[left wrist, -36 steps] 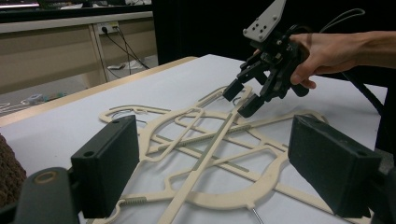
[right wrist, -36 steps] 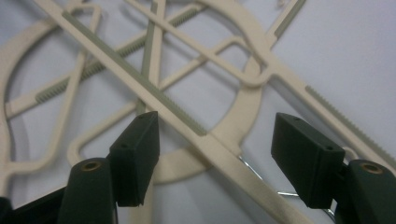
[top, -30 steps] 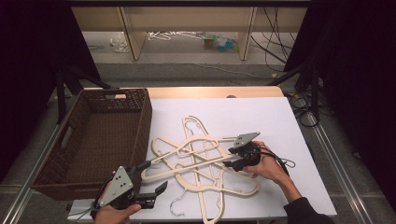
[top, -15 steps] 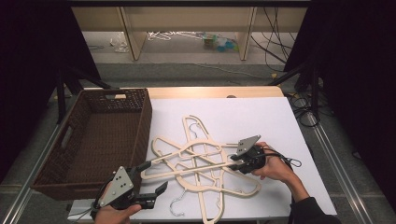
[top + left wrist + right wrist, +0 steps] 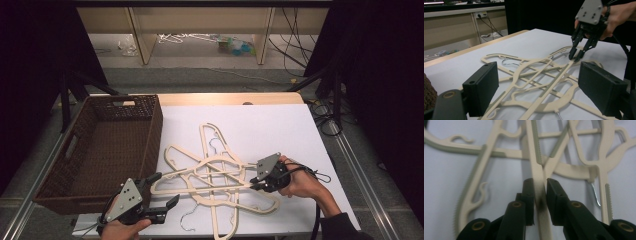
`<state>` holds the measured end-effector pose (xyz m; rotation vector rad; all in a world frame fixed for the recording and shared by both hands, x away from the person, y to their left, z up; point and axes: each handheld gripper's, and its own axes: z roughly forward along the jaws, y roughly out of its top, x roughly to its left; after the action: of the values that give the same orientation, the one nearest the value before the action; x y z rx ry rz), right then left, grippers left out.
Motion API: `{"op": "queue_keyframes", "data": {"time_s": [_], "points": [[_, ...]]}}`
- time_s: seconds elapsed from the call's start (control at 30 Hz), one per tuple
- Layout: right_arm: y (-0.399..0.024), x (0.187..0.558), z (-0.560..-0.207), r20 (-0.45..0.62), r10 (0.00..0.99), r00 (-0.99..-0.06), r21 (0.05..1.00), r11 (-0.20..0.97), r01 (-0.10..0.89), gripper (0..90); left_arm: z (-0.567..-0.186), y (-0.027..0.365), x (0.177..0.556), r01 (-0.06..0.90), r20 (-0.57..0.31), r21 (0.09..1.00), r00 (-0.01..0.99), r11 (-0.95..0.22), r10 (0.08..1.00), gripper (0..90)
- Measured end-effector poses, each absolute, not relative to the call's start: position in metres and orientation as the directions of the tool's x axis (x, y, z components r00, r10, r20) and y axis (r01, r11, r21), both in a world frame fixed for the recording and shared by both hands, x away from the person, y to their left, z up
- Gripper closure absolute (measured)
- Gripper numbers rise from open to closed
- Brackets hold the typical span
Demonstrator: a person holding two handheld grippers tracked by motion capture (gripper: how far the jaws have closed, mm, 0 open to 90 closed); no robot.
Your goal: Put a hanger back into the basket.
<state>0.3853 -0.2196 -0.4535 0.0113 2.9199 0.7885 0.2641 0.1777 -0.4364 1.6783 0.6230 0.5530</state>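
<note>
table bright – surroundings dark | soft shadows | close-up view blurred

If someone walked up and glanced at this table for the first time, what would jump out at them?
Probably the tangled pile of cream hangers on the white table, crossing each other near its front edge. The right gripper is closed around one hanger bar at the pile's right side, while the left gripper is held open at the pile's front left. A dark wicker basket sits at the table's left.
</note>
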Motion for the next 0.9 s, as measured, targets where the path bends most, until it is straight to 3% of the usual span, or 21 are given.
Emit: {"op": "queue_keyframes", "data": {"time_s": [0.37, 0.67, 0.8, 0.9], "points": [[-0.235, 0.337, -0.450, -0.084, -0.022, -0.996, 0.456, 0.888, -0.058, 78.9, -0.436, 0.178, 0.263, 0.118, 0.019, 0.981, 0.738, -0.157, 0.675, 16.6], [-0.240, 0.334, -0.461, -0.060, -0.006, -0.998, 0.454, 0.891, -0.032, 78.4, -0.436, 0.178, 0.264, 0.107, 0.033, 0.980, 0.740, -0.166, 0.672, 16.6], [-0.241, 0.338, -0.462, -0.020, 0.066, -0.998, 0.468, 0.882, 0.049, 63.6, -0.436, 0.178, 0.264, 0.108, 0.031, 0.980, 0.740, -0.165, 0.672, 16.7], [-0.242, 0.339, -0.457, -0.027, 0.097, -0.995, 0.494, 0.867, 0.071, 58.8, -0.437, 0.177, 0.264, 0.111, 0.032, 0.979, 0.741, -0.170, 0.670, 16.7]]}}
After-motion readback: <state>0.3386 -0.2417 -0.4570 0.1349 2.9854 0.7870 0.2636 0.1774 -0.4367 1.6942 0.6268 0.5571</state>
